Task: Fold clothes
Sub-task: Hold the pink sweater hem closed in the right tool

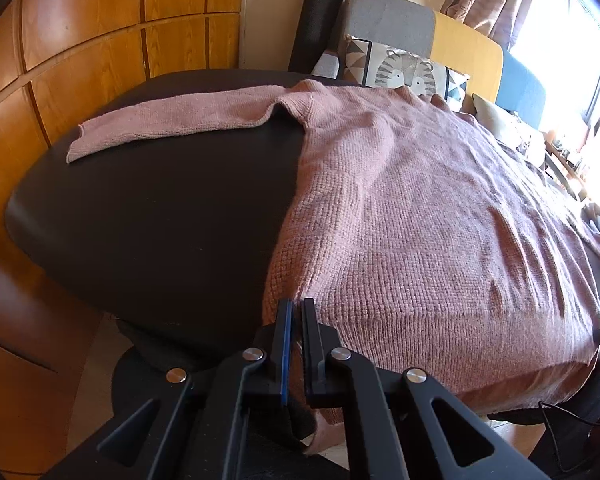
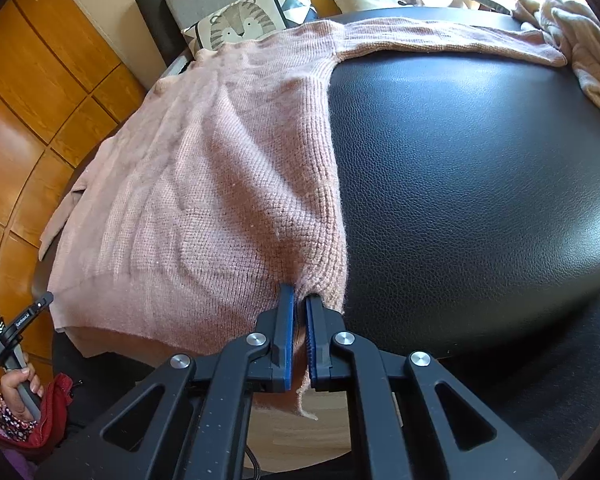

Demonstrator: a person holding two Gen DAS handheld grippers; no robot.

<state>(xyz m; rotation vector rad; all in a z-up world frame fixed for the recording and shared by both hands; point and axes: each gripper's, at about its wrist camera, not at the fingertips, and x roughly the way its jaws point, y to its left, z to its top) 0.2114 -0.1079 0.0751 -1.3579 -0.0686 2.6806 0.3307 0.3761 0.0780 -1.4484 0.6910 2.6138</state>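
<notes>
Pink sweater: one; two tongs pinching hem.

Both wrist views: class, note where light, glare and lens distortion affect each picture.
Left wrist view: the window is blown out white and the wardrobe panels bow. Right wrist view: soft glare sheens the black table, edges curve, and the sweater knit stays sharp.

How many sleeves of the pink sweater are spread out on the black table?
2. The left sleeve stretches across the far part of the black table, and the right sleeve stretches the opposite way, its cuff by a cream garment.
</notes>
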